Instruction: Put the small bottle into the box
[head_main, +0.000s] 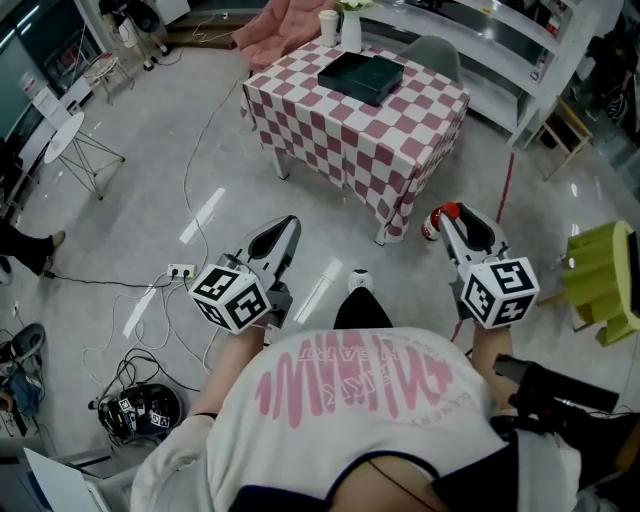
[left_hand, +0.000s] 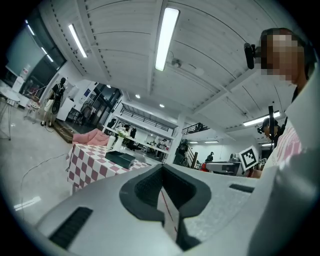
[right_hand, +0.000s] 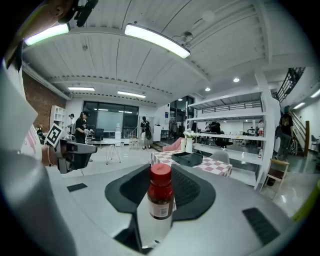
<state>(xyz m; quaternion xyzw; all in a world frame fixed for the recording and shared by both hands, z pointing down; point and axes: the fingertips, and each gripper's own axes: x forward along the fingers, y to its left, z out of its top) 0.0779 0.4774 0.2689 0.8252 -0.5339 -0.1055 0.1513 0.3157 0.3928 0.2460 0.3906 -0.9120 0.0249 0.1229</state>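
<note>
My right gripper (head_main: 452, 222) is shut on a small bottle (right_hand: 160, 197) with a red cap and a dark red body, which stands upright between its jaws; in the head view the bottle (head_main: 436, 222) shows at the gripper's tip. A dark box (head_main: 360, 77) lies on the table with a red-and-white checked cloth (head_main: 400, 150), a few steps ahead of me. The box (right_hand: 187, 158) is also small and distant in the right gripper view. My left gripper (head_main: 272, 245) is held at waist height, its jaws closed together with nothing in them (left_hand: 162, 175).
A white vase (head_main: 350, 30) and a cup (head_main: 328, 27) stand at the table's far edge. A grey chair (head_main: 432, 55) sits behind it, a green chair (head_main: 600, 280) at my right. A power strip (head_main: 180, 270) and cables lie on the floor to my left.
</note>
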